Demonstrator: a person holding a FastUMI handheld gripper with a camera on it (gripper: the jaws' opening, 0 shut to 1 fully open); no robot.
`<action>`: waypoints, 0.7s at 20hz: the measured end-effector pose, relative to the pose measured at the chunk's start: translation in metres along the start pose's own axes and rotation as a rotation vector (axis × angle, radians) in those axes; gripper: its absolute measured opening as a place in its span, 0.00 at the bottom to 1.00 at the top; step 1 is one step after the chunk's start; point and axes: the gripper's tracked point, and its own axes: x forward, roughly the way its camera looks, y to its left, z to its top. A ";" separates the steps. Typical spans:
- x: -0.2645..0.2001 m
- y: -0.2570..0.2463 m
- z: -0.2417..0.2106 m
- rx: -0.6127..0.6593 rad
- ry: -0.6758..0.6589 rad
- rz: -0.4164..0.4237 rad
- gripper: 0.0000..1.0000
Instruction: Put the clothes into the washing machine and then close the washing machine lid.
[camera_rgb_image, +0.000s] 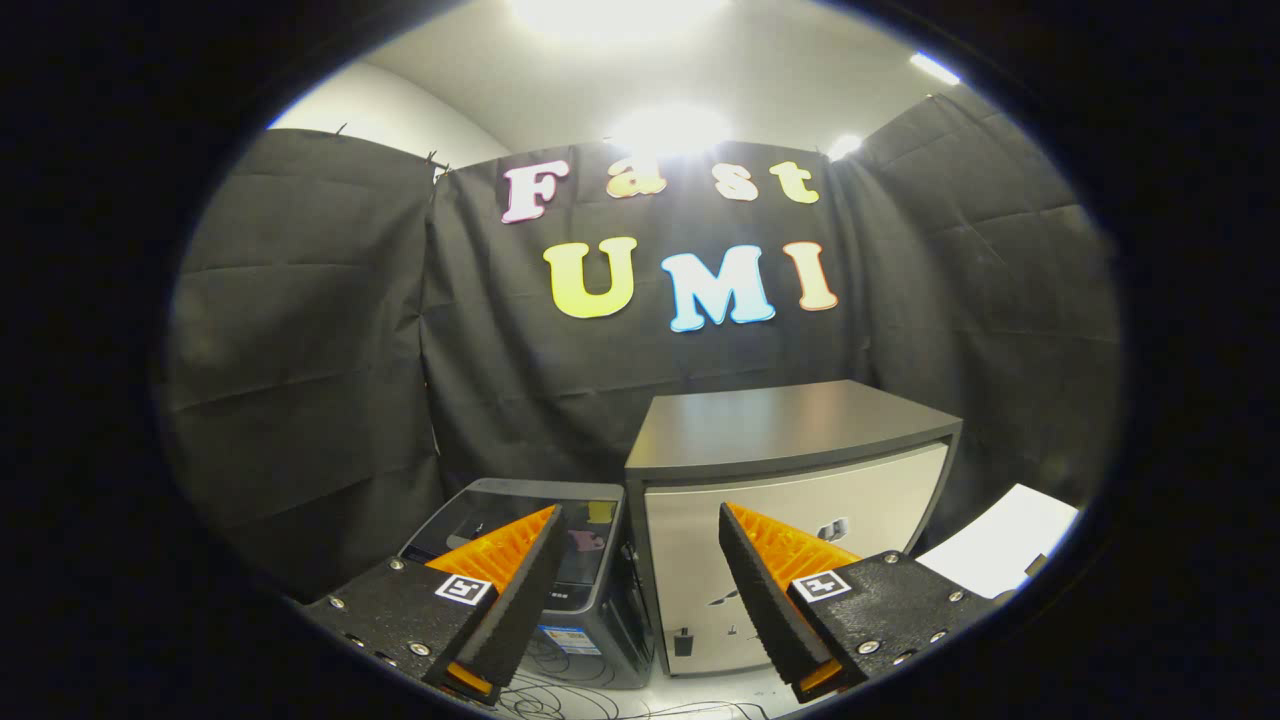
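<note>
A small dark grey washing machine (600, 575) stands on the floor against the black cloth wall, beyond and partly behind my left finger (520, 580). Its glossy dark lid (465, 515) lies flat on top and looks down. My gripper (640, 510) is held high and back from the machine, open, with nothing between its fingers. The right finger (775, 590) overlaps the front of the cabinet beside the machine.
A grey cabinet (790, 430) with a dark flat top and a pale door stands right next to the washing machine, on its right. A white sheet-like surface (1000, 540) lies to the right of the cabinet. Loose cables (570, 695) trail on the floor in front.
</note>
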 end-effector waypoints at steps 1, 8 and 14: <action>-0.004 -0.009 0.002 0.001 -0.014 -0.002 0.93; -0.028 -0.057 -0.001 -0.004 -0.044 -0.022 0.94; -0.035 -0.072 -0.004 0.014 -0.037 -0.041 0.94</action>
